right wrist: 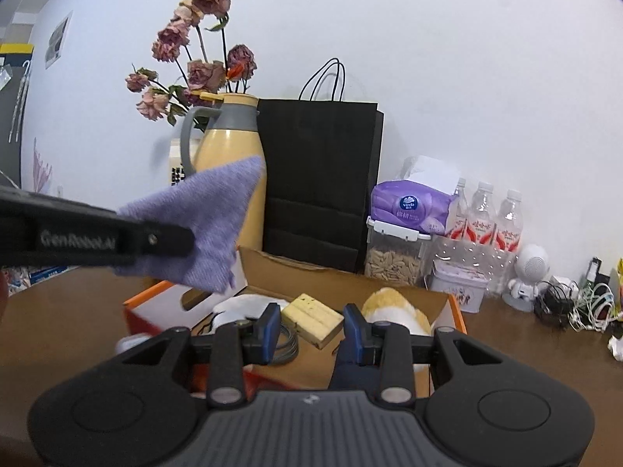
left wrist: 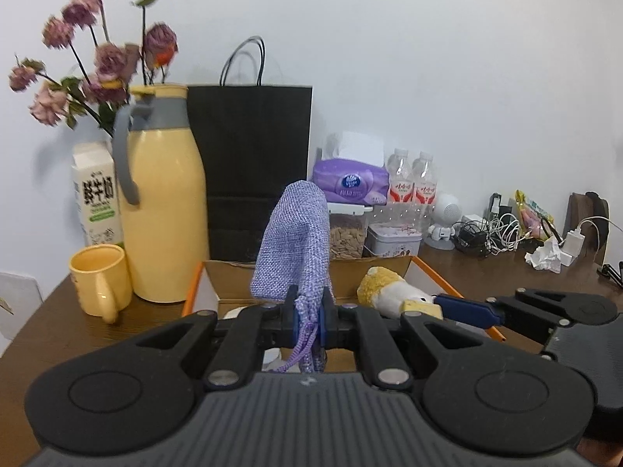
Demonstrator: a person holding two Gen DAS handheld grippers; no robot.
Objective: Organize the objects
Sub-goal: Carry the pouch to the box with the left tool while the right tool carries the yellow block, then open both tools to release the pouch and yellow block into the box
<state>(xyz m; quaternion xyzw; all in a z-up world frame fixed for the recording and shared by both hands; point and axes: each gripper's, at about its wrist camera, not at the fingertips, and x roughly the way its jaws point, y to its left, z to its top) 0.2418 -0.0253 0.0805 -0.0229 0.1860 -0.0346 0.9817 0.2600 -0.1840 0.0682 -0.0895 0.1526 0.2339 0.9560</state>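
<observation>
My left gripper (left wrist: 307,319) is shut on the drawstring neck of a purple woven pouch (left wrist: 292,245), which stands up above the jaws. The right wrist view shows that pouch (right wrist: 210,225) hanging in the air at the left, over the box's corner. My right gripper (right wrist: 311,330) is shut on a pale yellow block (right wrist: 311,319), with a blue pad against each side. In the left wrist view the block (left wrist: 422,308) sits at the right gripper's tip. Below both is an orange-rimmed cardboard box (right wrist: 459,315) holding a yellow and white plush toy (right wrist: 393,307).
Behind the box stand a yellow jug (left wrist: 163,202), a yellow mug (left wrist: 101,280), a milk carton (left wrist: 97,202) and a black paper bag (left wrist: 253,163). Tissues (left wrist: 350,183), water bottles (left wrist: 412,183), a tin (left wrist: 393,241) and tangled cables (left wrist: 490,233) crowd the back right of the table.
</observation>
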